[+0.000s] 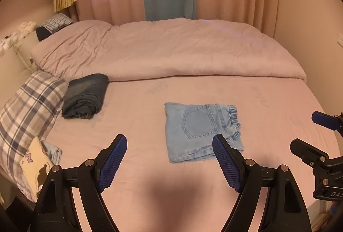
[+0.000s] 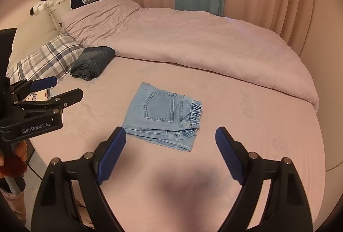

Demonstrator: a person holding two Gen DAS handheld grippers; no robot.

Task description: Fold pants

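The light-blue denim pants [image 2: 163,116] lie folded into a compact, roughly square packet on the pink sheet of the bed [image 2: 268,129]. A back pocket faces up, the gathered elastic hem sits toward three o'clock, and the stacked layers show along the near edge at six o'clock. Judging from that shape, the folding itself looks finished; what may remain is only to carry the packet toward the other folded clothes, or to stop here.

Both sets of tongs stand wide with nothing between their pads. The left tongs [image 1: 169,142] hover clear of the sheet, with the packet just beyond the right finger at about one o'clock in the left wrist view. The right tongs [image 2: 170,134] hover likewise, the packet lying at twelve o'clock just past the fingertips. Neither touches the cloth.

By count: one light-blue folded pair in the middle of the bed; one dark denim bundle [image 1: 85,96], rolled or folded, at about ten o'clock beside the plaid pillow [image 1: 27,107]; one plaid pillow; one pink duvet [image 1: 167,50] pushed to the far side. A small pale item [image 1: 52,151] lies folded next to a printed cushion [image 1: 35,159] at eight o'clock; what it is cannot be told.
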